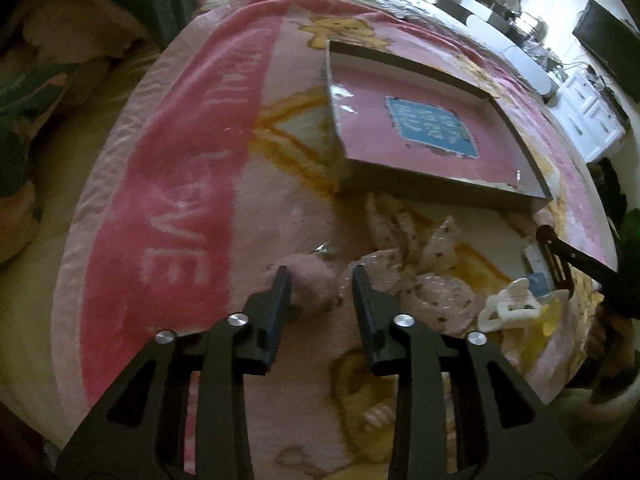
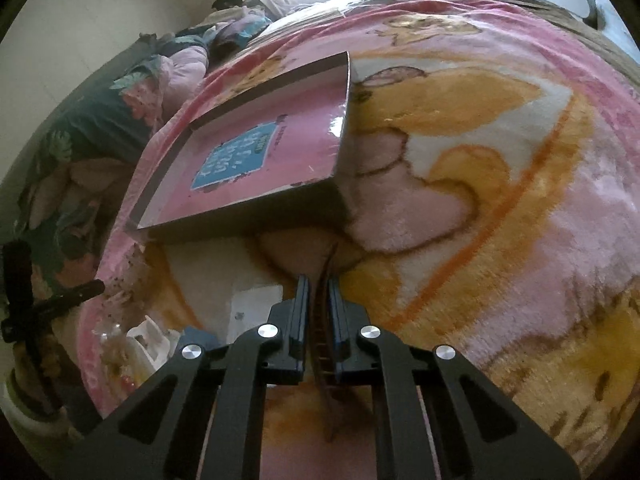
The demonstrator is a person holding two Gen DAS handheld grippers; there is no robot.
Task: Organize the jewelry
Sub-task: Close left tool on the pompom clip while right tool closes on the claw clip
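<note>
Right gripper [image 2: 319,300]: jaws clamped on a thin brown toothed piece, probably a comb [image 2: 322,344], below the pink box's [image 2: 280,152] near edge, ready for boxing. Left gripper [image 1: 322,292]: partly open, empty, over fluffy pink piece [image 1: 310,280] and spotted bows [image 1: 416,256] on the blanket [image 1: 168,184].

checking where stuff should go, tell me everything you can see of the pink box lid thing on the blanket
The pink box is a shallow open square tray, seemingly glossy cardboard, with low dark walls and a pink floor bearing a blue label with pale writing. It looks empty. It rests flat on the pink blanket, corner toward the cameras, beyond the hair accessories; neither claw touches it.
</note>
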